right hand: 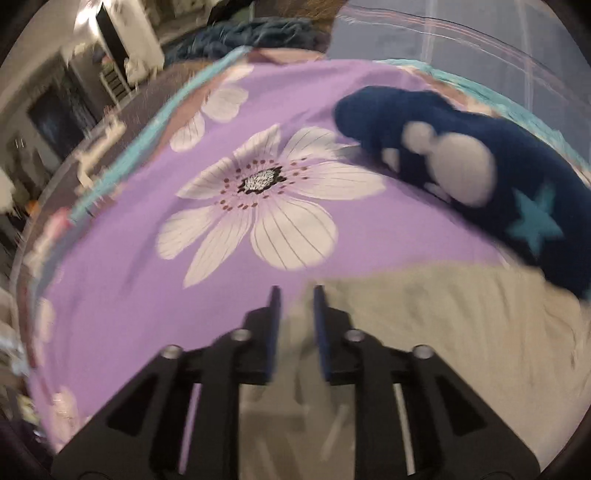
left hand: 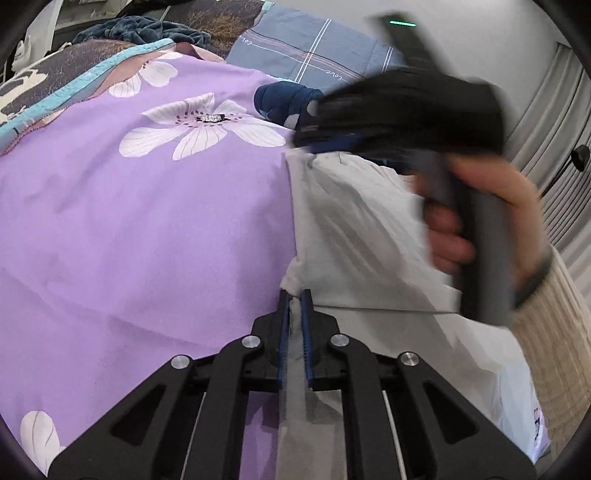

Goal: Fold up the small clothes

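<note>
Counted in view: two grippers, the left gripper (left hand: 295, 299) and the right gripper (right hand: 294, 295). One pale garment (left hand: 354, 221) on the bed. One navy garment (right hand: 461, 147) bearing one teal star. One purple floral sheet (left hand: 129, 229). One blue-grey checked pillow (left hand: 306, 48). One dark teal blanket (left hand: 140, 31), bunched. One bare hand (left hand: 480, 221) with one cream sleeve (left hand: 554, 332).

Both fisheye cameras are looking forward and steeply down along their own black fingers, sitting close above the bed. Each is taking in the purple flowered bedspread (left hand: 129, 229) ahead and left of the fingers, the pale cloth garment (left hand: 351, 221) at the fingertips, and the navy patterned garment (right hand: 480, 155) beyond, to the right.
</note>
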The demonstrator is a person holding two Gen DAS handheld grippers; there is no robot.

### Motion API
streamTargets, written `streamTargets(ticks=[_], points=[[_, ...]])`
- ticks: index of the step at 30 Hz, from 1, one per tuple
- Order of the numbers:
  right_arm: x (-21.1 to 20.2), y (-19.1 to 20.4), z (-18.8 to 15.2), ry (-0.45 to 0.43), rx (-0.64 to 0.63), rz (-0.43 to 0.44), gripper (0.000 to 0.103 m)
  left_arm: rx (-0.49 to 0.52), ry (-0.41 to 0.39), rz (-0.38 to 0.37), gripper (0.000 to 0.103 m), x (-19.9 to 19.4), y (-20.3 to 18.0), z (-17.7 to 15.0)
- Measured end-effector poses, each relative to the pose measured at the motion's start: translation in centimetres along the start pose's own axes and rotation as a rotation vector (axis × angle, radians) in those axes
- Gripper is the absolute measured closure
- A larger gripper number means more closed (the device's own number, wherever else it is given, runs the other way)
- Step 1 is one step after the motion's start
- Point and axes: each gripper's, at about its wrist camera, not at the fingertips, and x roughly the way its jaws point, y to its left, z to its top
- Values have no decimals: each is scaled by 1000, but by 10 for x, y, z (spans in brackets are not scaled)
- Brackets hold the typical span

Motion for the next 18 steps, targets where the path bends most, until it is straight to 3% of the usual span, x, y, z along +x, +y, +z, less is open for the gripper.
streamTargets(ticks=[2, 5, 8, 10, 11, 12, 14, 15, 18], points=[[-34, -12, -17, -42, -26, -41, 74, 11, 0, 3, 92, 0, -3, -1], [-90, -43, -69, -83, -45, -86, 73, 49, 6, 25, 89, 2, -10, -1], [-131, -91, -124, -95, 33, -147, 72, 76, 10, 45, 85, 4, -14, -1], [-141, -123, -153, -76, 121, -205, 63, 97, 22, 61, 82, 7, -16, 0], [-139, -141, -165, -43, 169, -250, 47, 112, 27, 68, 81, 8, -19, 0], [-125, -169, -184, 45, 232, -292, 40, 124, 30, 76, 80, 10, -21, 0], [-129, -174, -199, -46, 143, -221, 38, 146, 30, 100, 80, 10, -25, 0], [-130, -169, -202, -60, 90, -238, 38, 162, 24, 117, 80, 9, -27, 1], [-131, -165, -206, -90, 141, -270, 38, 195, -26, 217, 83, -9, -38, 5]])
